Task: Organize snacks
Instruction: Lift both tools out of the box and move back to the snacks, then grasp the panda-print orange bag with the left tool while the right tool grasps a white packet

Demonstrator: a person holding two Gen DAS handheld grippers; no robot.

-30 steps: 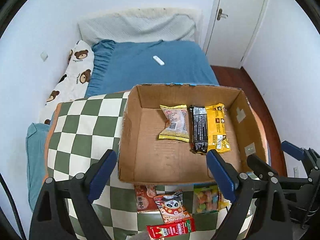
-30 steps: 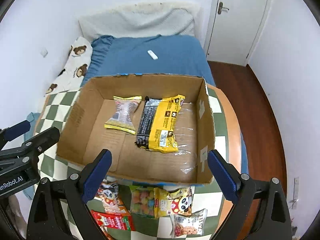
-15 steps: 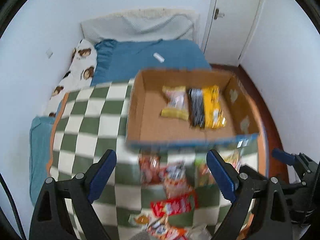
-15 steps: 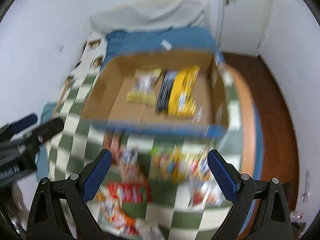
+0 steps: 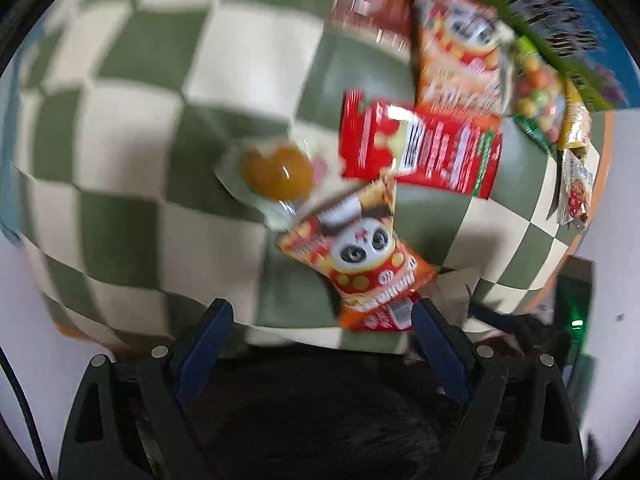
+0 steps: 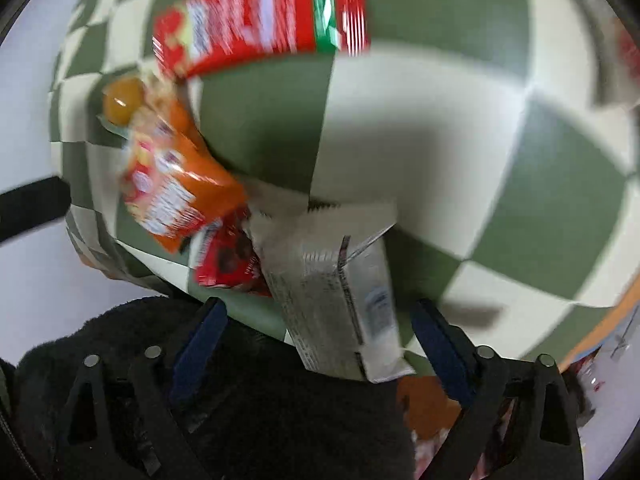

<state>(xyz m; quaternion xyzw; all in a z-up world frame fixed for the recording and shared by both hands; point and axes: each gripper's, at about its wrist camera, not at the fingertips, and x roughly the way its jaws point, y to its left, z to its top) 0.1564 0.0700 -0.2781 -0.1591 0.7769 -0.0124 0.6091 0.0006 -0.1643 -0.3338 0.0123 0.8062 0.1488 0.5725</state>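
Both views are blurred and look down at the green-and-white checked cloth (image 5: 132,128). My left gripper (image 5: 320,320) is open and empty, just short of an orange panda snack pack (image 5: 360,256). Beyond it lie a clear packet with an orange jelly (image 5: 276,172), a red pack (image 5: 420,148) and a second panda pack (image 5: 460,48). My right gripper (image 6: 316,320) is open, with a silver-white packet (image 6: 340,280) lying between its fingers, untouched as far as I can tell. To its left lie a small red packet (image 6: 228,256), the orange pack (image 6: 172,188) and the red pack (image 6: 260,20).
A bag of coloured candies (image 5: 536,96), a yellow pack (image 5: 576,120) and a white packet (image 5: 574,188) lie near the table's right edge. Dark fuzzy fabric (image 5: 320,408) fills the near side under both grippers. The cardboard box is out of view.
Both grippers have tilted sharply down and pulled back toward the table's near edge. The box and bed have left the views; the loose snacks now fill them. Jaws stay open.
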